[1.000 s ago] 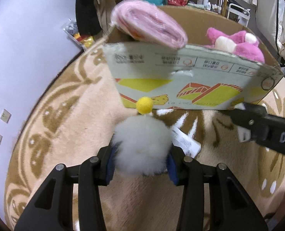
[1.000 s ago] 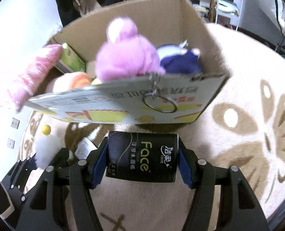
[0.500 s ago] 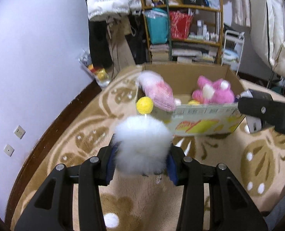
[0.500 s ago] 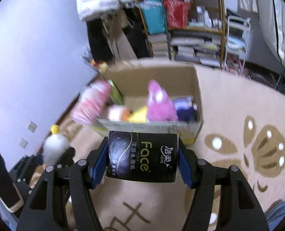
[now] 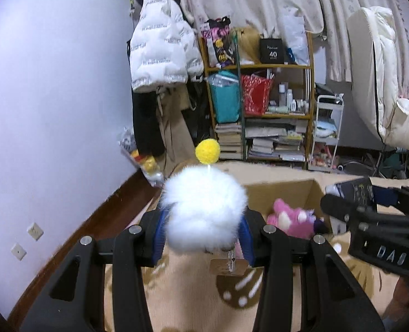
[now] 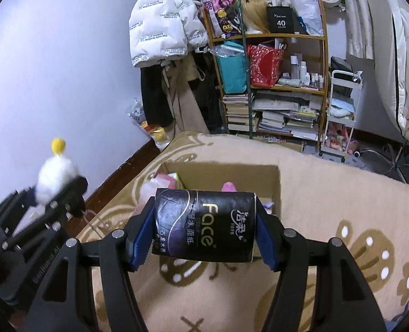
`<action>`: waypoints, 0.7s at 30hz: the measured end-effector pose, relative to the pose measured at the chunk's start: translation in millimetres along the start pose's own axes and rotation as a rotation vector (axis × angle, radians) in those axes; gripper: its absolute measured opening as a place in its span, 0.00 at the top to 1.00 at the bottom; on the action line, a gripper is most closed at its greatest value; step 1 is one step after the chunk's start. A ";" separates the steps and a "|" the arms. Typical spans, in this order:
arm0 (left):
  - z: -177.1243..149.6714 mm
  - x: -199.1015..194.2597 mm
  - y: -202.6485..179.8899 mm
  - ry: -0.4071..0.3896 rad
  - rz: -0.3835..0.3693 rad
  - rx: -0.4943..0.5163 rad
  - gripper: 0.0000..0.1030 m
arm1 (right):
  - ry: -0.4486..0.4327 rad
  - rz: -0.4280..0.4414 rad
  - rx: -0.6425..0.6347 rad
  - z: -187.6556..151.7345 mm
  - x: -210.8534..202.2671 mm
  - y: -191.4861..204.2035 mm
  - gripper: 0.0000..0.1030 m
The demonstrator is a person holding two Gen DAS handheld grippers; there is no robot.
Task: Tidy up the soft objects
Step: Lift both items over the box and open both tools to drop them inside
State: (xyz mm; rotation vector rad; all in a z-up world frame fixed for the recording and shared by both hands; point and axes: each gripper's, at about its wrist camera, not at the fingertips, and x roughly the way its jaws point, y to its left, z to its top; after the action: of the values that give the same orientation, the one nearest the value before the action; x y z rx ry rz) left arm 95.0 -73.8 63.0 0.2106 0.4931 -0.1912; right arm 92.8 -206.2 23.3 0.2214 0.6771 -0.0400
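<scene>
- Beige carpet with brown flower pattern (image 6: 328, 182) covers the floor; everything sits on or above it.
- Open brown cardboard box (image 6: 276, 185) stands on the carpet, flaps up, ahead of & below both grippers. Already holds soft stuff: pink plush toy (image 5: 290, 220) toward the right side, pink rolled bundle (image 6: 163, 182) at the left, partly hidden.
- Right gripper (image 6: 201, 229): blue pads pinching a black plastic-wrapped tissue pack w/ "Face" print (image 6: 204, 227) across its ends; pack held level, in the air, near edge of the box behind it.
- Left gripper (image 5: 203, 228): pads pressed into a fluffy white plush ball w/ yellow pom-pom on a thin stalk (image 5: 204, 210); fur bulges over both pads. Small tan tag (image 5: 228, 267) dangles beneath.
- Risks, as judgement:
  - Both loads seem short of the box opening; release now prob. drops them on the carpet or the front wall.
  - Fluffy ball compresses, so grip is on fur mostly; a quick swing could let it slip out.
  - Slick wrap on the pack could slide between pads if tilted.
  - Grippers are close side by side; converging on one box may make them knock together.
  - Dangling tag could snag the box rim.
</scene>
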 end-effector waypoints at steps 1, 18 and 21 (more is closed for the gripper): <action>6.1 4.1 -2.0 -0.005 -0.001 0.004 0.59 | -0.005 -0.005 -0.003 3.1 0.5 -0.4 0.34; 21.9 80.7 -32.5 0.049 -0.081 0.009 0.58 | -0.005 0.007 0.089 25.7 46.4 -44.8 0.34; 16.5 99.6 -36.7 0.091 -0.083 0.011 0.58 | 0.025 0.024 0.135 21.0 60.6 -55.8 0.34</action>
State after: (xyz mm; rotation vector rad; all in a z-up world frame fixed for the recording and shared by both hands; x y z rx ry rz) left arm 180.0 -126.0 23.1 0.2104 0.5915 -0.2658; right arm 147.0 -263.0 -9.3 0.3604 0.6977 -0.0606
